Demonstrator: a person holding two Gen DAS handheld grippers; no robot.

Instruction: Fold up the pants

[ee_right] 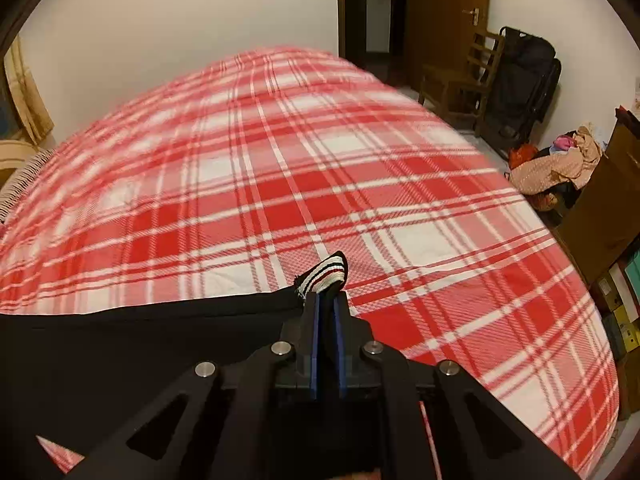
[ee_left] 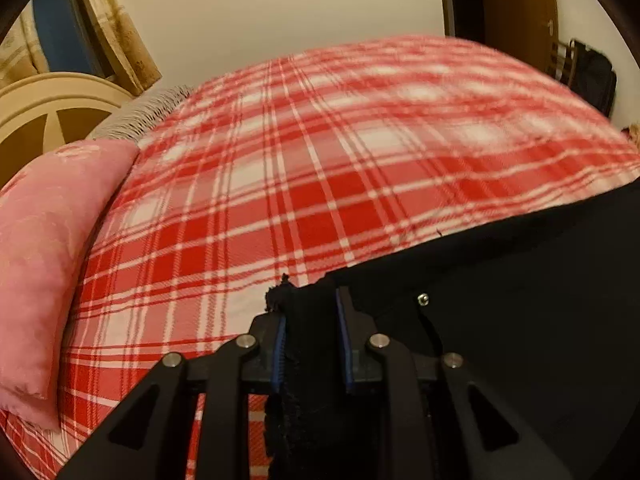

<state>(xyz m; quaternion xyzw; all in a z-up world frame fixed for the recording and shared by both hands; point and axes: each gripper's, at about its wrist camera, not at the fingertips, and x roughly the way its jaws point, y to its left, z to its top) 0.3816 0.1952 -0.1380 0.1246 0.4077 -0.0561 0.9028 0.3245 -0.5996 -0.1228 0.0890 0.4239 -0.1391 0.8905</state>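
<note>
The black pants stretch to the right of my left gripper, which is shut on a thick bunch of their frayed black edge. A small metal stud shows on the cloth just right of the fingers. In the right wrist view the same black pants spread out to the left, and my right gripper is shut on their edge. A white, red and black striped trim pokes out past its fingertips. Both grippers hold the cloth above the red plaid bed.
A pink pillow lies at the bed's left side by a cream headboard. Right of the bed stand a wooden chair, a black bag, a pile of clothes and a brown cabinet.
</note>
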